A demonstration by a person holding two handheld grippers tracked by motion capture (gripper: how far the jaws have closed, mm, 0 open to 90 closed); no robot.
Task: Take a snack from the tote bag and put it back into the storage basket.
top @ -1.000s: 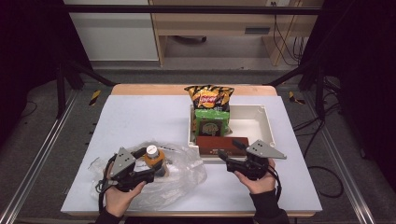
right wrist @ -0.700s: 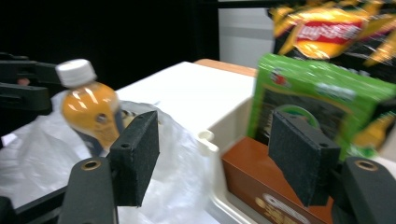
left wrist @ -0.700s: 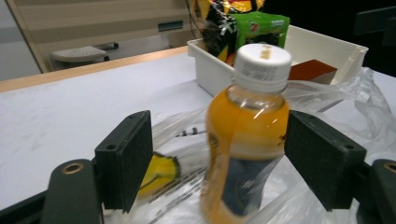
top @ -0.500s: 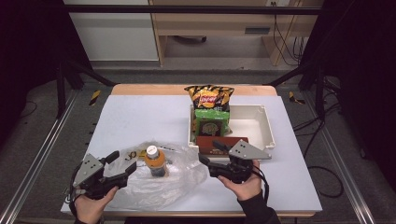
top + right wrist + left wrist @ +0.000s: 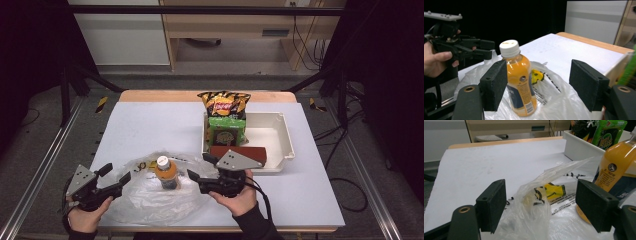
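Between our two grippers: a juice bottle (image 5: pixel 167 174) stands upright on a clear plastic bag (image 5: pixel 150 200), near edge of the table (image 5: pixel 150 125).

Left gripper (image 5: pixel 114 176): jaws spread wide, holding nothing. A raised fold of the bag sits between them in the left gripper view, touching neither pad as far as we can tell. Bottle is just past the jaw on its right side. Our read: it's lined up to pinch that fold and lift the bag mouth open.

Right gripper (image 5: pixel 202 170): jaws also spread, empty. It points across at the bottle from the other side. In the right gripper view the bottle sits ahead of the jaws, toward the left one, not between the pads. Looks like the approach for a grab around the body, below the white cap (image 5: pixel 509 47).

Behind the right gripper: a white bin (image 5: pixel 277 137) with a chip bag (image 5: pixel 224 104), a green snack pack (image 5: pixel 226 131) and a brown box (image 5: pixel 239 151). Bottle is well apart from the bin, so we judge it's mid-packing: bin items go into the bag.

Bottle is on top of the film, not inside. Risk: thin film, tall bottle; tugging the fold could tip it.
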